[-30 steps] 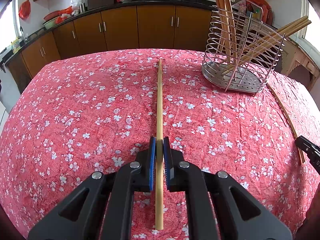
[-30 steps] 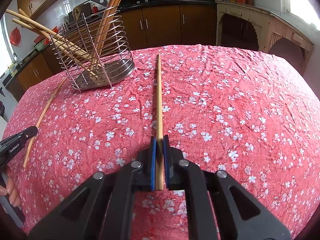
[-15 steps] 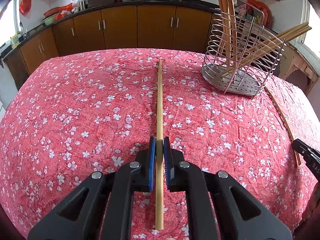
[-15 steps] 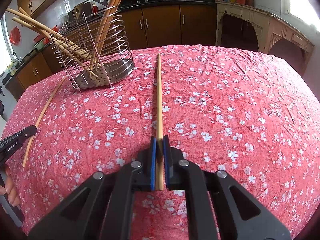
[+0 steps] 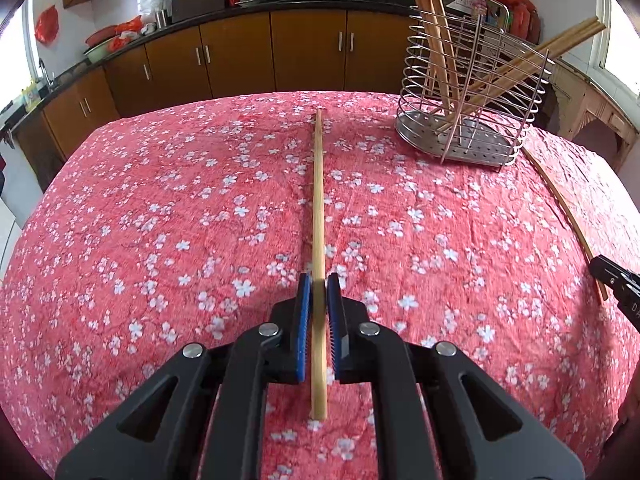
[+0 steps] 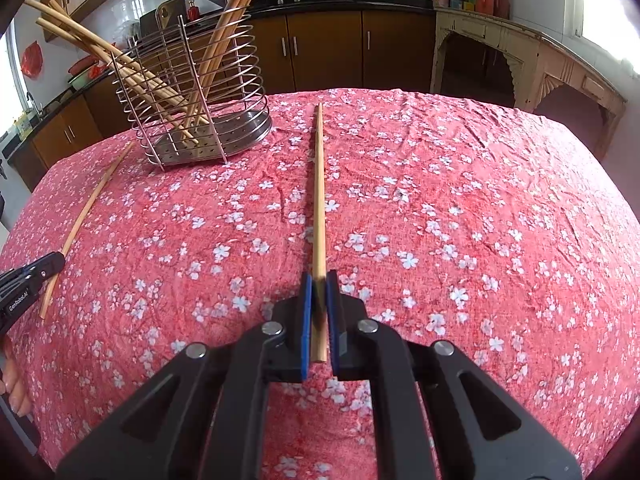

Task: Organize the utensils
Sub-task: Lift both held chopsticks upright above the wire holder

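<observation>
Left wrist view. My left tool (image 5: 319,280) is clamped on a chopstick (image 5: 318,200), gripped toward its near end, with a short tail sticking out behind the pads. The long front part points out over the red cloth on the bench (image 5: 160,220). The rack (image 5: 472,92) stands ahead to the right with several sticks leaning in it. A loose stick (image 5: 560,208) lies on the cloth just right of the rack. The right tool's tip shows at the frame edge near that stick's near end.

Risk here, as I judge it: the grip sits far from the middle, so the long front could swing or pivot between the pads on a fast turn. The tip could also catch a wire ring instead of clearing the rack's rim, and might nudge or tip the rack.

Right wrist view. My right tool (image 6: 318,280) is closed on its own stick (image 6: 319,184), held almost at the very end. I think that hold is thinner, so slipping out is likelier. The rack (image 6: 200,92) is ahead to the left. With both tools loaded and heading for one rack, the sticks could cross or knock the leaning ones.
</observation>
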Demonstrator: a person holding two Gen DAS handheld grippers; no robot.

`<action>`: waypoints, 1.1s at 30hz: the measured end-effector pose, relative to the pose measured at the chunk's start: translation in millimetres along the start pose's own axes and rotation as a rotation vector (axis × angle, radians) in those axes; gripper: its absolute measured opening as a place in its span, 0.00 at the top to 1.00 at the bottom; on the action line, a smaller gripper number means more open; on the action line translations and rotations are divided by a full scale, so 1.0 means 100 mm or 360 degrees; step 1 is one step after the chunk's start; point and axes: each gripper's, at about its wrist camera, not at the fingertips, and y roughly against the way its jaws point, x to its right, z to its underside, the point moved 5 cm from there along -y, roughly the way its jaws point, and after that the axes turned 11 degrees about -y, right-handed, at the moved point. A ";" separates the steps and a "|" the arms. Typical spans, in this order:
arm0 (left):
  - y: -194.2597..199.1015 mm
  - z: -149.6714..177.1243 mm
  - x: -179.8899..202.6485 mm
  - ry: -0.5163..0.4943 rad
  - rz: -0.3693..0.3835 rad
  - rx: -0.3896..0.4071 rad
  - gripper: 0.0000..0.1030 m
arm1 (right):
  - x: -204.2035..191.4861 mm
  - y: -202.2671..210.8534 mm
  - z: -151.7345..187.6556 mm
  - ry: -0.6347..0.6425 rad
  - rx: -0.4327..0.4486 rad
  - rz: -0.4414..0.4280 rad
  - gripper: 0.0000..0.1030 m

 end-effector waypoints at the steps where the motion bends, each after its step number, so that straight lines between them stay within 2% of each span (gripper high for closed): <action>1: 0.01 0.01 0.00 -0.0003 -0.0002 0.0000 0.92 | 0.00 0.00 0.01 0.0002 0.0000 0.0002 0.92; 6: 0.07 0.06 0.02 0.0004 0.0014 -0.0010 0.93 | 0.04 0.09 0.06 -0.0013 0.0012 -0.0010 0.92; 10: 0.23 0.09 -0.01 0.0011 0.0032 0.0030 0.93 | 0.08 0.31 0.04 0.0002 0.0111 -0.0013 0.92; 23: 1.29 -0.30 -0.27 0.0066 0.0118 0.0549 0.93 | 0.06 1.30 -0.42 0.0013 0.0544 -0.0152 0.93; 28: 1.47 -0.42 -0.34 0.0127 0.0130 0.0648 0.93 | 0.00 1.51 -0.54 -0.0006 0.0646 -0.0227 0.93; 33: 1.46 -0.43 -0.36 0.0137 0.0122 0.0649 0.93 | -0.01 1.54 -0.59 -0.0019 0.0656 -0.0243 0.93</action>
